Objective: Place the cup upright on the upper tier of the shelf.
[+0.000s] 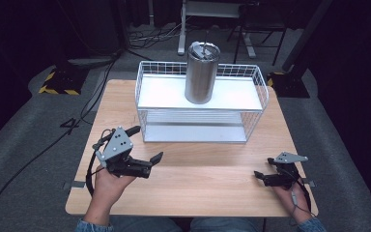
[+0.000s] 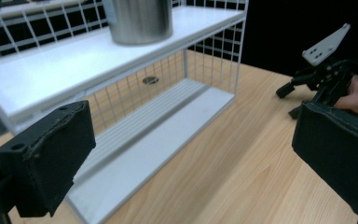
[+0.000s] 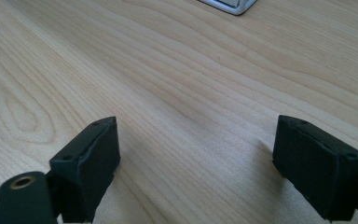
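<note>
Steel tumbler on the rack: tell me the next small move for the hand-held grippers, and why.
Probably lift the left hand-held gripper up and forward toward the steel tumbler. Both grippers are open and hold nothing, low over the wooden table, and the tumbler stands upright on the top shelf of the white wire rack. The left one already faces the rack; the right hand-held gripper points at bare table.

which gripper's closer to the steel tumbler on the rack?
Left. The left gripper sits open just off the white wire rack's front left corner, below the steel tumbler. The right gripper is open near the table's front right edge, farther off.
</note>
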Available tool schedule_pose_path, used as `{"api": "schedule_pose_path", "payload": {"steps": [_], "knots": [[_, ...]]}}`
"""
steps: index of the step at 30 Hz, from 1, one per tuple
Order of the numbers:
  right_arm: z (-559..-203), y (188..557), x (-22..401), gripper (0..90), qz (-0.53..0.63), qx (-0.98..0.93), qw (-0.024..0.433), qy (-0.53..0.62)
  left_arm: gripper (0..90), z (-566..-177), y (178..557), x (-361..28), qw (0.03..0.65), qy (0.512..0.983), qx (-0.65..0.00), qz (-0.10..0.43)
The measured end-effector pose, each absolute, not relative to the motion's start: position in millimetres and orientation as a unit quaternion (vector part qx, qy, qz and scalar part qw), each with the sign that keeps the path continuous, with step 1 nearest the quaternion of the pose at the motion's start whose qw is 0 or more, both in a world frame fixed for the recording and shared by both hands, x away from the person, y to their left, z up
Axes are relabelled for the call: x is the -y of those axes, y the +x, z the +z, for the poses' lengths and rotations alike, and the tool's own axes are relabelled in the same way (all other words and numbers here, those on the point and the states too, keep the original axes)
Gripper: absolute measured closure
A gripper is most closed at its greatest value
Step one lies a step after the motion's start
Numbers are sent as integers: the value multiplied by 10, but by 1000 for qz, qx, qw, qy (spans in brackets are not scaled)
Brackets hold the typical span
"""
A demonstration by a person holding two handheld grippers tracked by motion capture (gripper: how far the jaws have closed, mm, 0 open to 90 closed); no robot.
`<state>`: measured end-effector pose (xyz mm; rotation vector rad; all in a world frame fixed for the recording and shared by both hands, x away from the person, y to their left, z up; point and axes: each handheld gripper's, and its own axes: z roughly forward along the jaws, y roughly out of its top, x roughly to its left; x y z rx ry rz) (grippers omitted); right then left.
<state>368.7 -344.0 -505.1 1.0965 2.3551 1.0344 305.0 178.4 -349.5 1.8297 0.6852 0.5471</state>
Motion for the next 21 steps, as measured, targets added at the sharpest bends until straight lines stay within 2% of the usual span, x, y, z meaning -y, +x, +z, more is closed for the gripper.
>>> {"api": "schedule_pose_path", "payload": {"steps": [5,10,21], "knots": [[-5051,3686,3440,153,364,-830,172,386,0,-3696,3004,-1779,509,777,-292,228],[-5051,3686,3439,153,364,-830,173,386,0,-3920,3015,-1829,522,769,-304,211],[-5051,3685,3439,154,364,-830,173,386,1,-4345,3124,-1933,496,774,-348,181]]}}
